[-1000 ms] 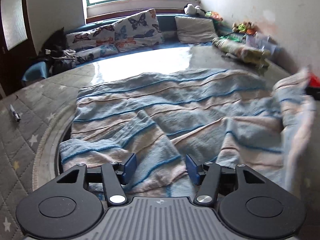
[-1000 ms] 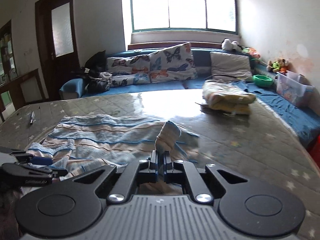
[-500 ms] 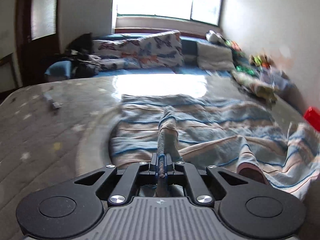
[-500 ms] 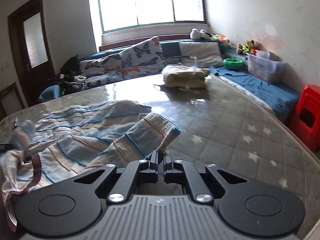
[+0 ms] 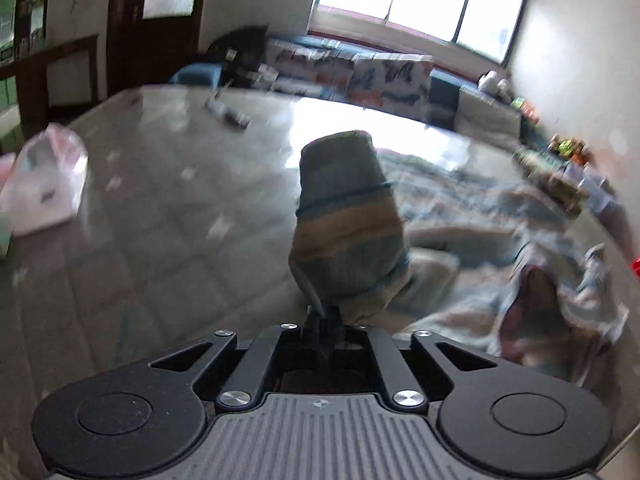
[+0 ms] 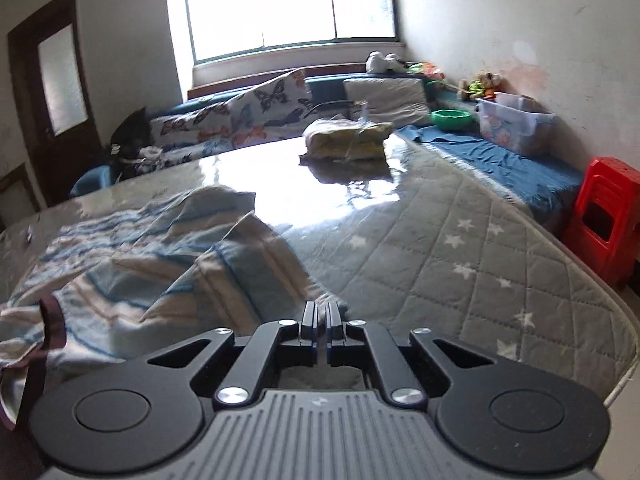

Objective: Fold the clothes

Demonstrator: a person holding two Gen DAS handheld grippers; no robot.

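Observation:
A blue, white and tan striped garment (image 6: 132,256) lies rumpled on the star-quilted mattress (image 6: 460,264). My left gripper (image 5: 324,316) is shut on one corner of the garment (image 5: 344,236), which stands up as a bunched flap in front of the camera; the rest trails off to the right (image 5: 500,240). My right gripper (image 6: 320,316) is shut on another edge of the garment, with the cloth running up and left from the jaws. The left wrist view is motion-blurred.
A folded yellow bundle (image 6: 348,138) lies at the far end of the mattress. A white plastic bag (image 5: 44,184) and a small dark object (image 5: 228,114) lie on the left part. A red stool (image 6: 604,216), a clear box (image 6: 516,124) and a cushioned bench (image 6: 248,120) surround the bed.
My left gripper closed on the garment corner and lifted it, swinging left. My right gripper kept its hold and pulled the cloth back toward the near right edge of the mattress.

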